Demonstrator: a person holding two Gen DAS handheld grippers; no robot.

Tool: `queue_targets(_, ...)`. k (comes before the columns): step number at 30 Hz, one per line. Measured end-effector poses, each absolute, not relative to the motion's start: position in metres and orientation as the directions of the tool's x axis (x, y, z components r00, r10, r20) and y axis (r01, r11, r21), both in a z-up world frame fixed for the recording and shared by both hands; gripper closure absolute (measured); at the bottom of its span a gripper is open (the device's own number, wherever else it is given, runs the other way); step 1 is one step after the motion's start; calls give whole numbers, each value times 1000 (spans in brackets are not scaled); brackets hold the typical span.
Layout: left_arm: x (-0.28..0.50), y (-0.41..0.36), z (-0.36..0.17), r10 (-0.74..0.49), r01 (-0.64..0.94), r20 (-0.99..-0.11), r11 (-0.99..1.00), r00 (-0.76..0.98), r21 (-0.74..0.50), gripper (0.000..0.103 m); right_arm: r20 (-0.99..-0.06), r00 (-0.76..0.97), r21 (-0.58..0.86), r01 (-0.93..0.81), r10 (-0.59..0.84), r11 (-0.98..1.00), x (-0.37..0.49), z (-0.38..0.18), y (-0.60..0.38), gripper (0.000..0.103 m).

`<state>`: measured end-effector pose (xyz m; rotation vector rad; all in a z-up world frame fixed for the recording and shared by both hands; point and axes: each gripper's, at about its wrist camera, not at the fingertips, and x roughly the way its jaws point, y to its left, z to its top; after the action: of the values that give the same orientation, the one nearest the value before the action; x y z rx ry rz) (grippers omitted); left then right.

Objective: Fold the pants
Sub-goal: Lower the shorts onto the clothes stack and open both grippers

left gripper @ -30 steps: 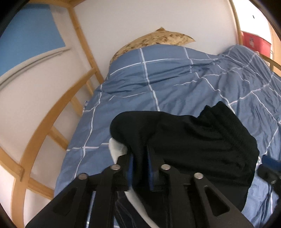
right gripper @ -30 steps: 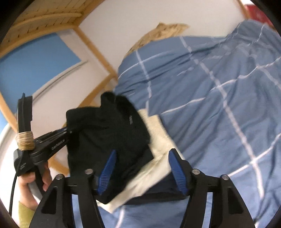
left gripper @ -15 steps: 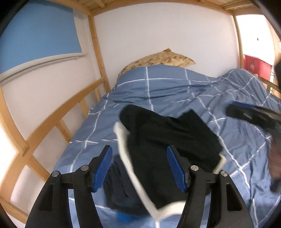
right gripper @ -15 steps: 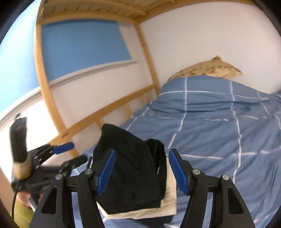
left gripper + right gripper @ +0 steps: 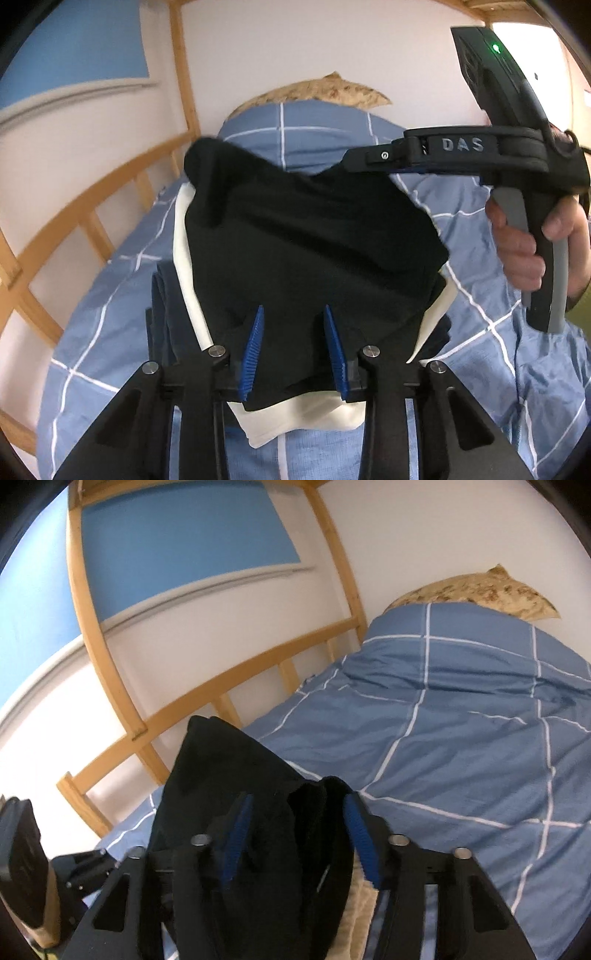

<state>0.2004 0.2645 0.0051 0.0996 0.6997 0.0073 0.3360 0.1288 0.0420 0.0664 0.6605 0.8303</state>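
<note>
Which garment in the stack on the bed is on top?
The black pants top the stack; both grippers' jaws are closing around them. Beneath lies a cream-white garment, only its edges showing, and a navy garment sits lowest, on the blue checked duvet.

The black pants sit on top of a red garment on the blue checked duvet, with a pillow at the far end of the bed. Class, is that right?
Not quite. The garment under the black pants is cream, not red, as the left wrist view shows. The rest holds: the stack lies on the blue checked duvet, and a pillow is at the far end.
</note>
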Motion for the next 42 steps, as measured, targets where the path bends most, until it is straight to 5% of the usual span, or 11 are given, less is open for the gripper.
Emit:
queue_targets(3, 200, 268, -1, 47, 13, -643, 996, 764, 88, 70, -544, 487, 269, -671, 684, 691, 342, 37, 137, 81)
queue_targets(9, 202, 280, -10, 20, -26, -642, 1000, 766, 1, 71, -603, 534, 277, -557, 593, 783, 355, 29, 129, 81)
queue_targets(11, 201, 280, -12, 17, -26, -643, 1000, 766, -4, 71, -621, 576, 208, -533, 532, 820, 352, 27, 131, 76)
queue_targets(14, 195, 282, -14, 30, -36, -640, 999, 767, 3, 71, -582, 684, 96, -480, 441, 872, 341, 39, 124, 49)
queue_targets(15, 193, 282, -14, 35, -42, -641, 999, 767, 4, 71, -552, 708, 88, -477, 442, 874, 337, 48, 120, 49)
queue_targets(23, 182, 274, -10, 89, -80, -614, 996, 784, 43, 68, -564, 431, -7, -855, 704, 518, 314, 105, 189, 49)
queue_targets(32, 177, 286, -10, 109, -203, -606, 975, 788, -88, 68, -733, 339, -191, -935, 590, 300, 315, 108, 283, 49)
queue_targets(40, 176, 297, -12, 85, -231, -589, 957, 803, -176, 67, -829, 341, -241, -933, 443, 267, 328, 94, 310, 70)
queue_targets(42, 177, 297, -13, 87, -233, -588, 956, 804, -177, 67, -834, 339, -237, -933, 436, 272, 330, 95, 312, 86)
